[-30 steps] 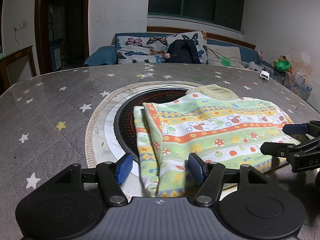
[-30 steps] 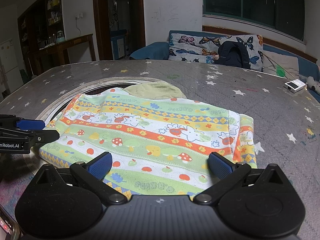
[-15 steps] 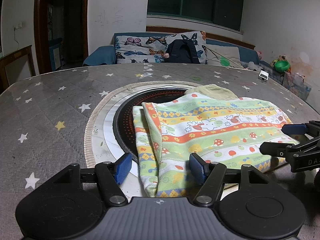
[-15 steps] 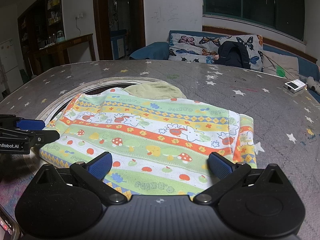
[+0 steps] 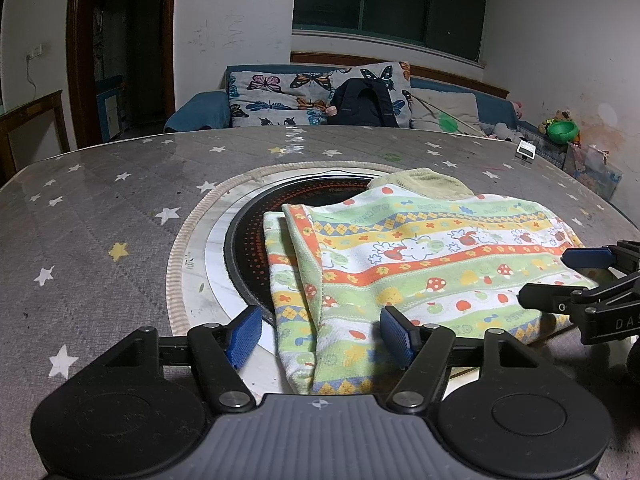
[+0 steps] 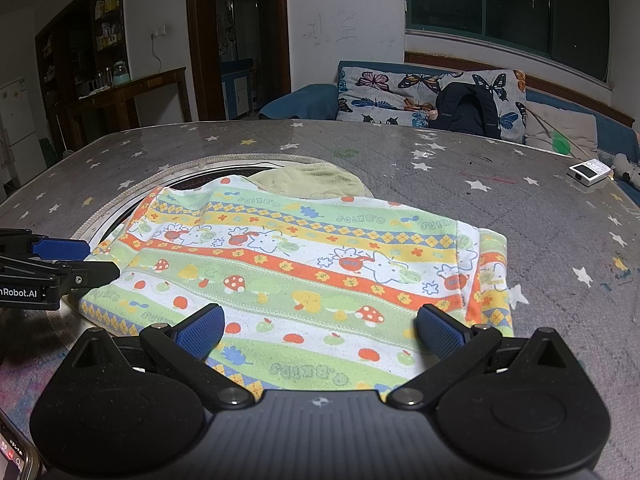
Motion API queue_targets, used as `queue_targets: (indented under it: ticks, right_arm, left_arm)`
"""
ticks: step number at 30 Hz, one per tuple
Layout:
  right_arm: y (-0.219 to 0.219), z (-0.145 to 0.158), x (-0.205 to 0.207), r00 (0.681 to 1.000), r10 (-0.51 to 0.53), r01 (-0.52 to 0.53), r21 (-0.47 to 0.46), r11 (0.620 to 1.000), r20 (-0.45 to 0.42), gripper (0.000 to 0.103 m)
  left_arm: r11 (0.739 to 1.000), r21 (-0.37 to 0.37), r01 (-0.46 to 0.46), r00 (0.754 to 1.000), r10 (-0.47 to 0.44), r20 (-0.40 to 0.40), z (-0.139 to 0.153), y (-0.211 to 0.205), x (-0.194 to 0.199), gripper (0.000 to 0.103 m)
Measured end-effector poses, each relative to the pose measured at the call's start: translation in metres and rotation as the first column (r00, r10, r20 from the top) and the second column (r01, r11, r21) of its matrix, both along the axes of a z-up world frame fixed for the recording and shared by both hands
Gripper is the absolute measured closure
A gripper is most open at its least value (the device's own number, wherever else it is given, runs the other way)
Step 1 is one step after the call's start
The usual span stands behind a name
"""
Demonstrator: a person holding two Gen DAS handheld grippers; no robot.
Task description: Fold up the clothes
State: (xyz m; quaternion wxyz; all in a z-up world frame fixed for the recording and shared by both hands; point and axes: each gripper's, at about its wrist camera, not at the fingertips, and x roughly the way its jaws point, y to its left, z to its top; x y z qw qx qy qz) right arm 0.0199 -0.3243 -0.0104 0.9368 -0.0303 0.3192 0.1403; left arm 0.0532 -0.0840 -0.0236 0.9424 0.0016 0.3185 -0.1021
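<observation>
Clothes: a folded striped garment [image 5: 420, 256] printed with mushrooms lies near the middle of the star-patterned tabletop [image 5: 100, 216], partly over a round inset burner [image 5: 248, 248]. Left tongs [image 5: 320, 334] gape over its near folded edge, gripping nothing. Right tongs [image 6: 320, 328] stand wide open above its near hem, pads clear of the cloth.

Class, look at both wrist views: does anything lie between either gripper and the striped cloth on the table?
Nothing visible does. The left gripper and right gripper both stand open right at the near edge of the striped cloth, with only the cloth itself between their fingers.
</observation>
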Motion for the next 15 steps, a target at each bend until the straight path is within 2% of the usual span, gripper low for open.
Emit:
queue_targets:
  ticks: [15]
  right_arm:
    - [-0.0004, 0.0001, 0.0000, 1.000, 0.000, 0.000, 0.000, 1.000, 0.000, 0.000]
  left_arm:
    - [1.000, -0.002, 0.000, 1.000, 0.000, 0.000, -0.0001, 0.0008, 0.0000, 0.033]
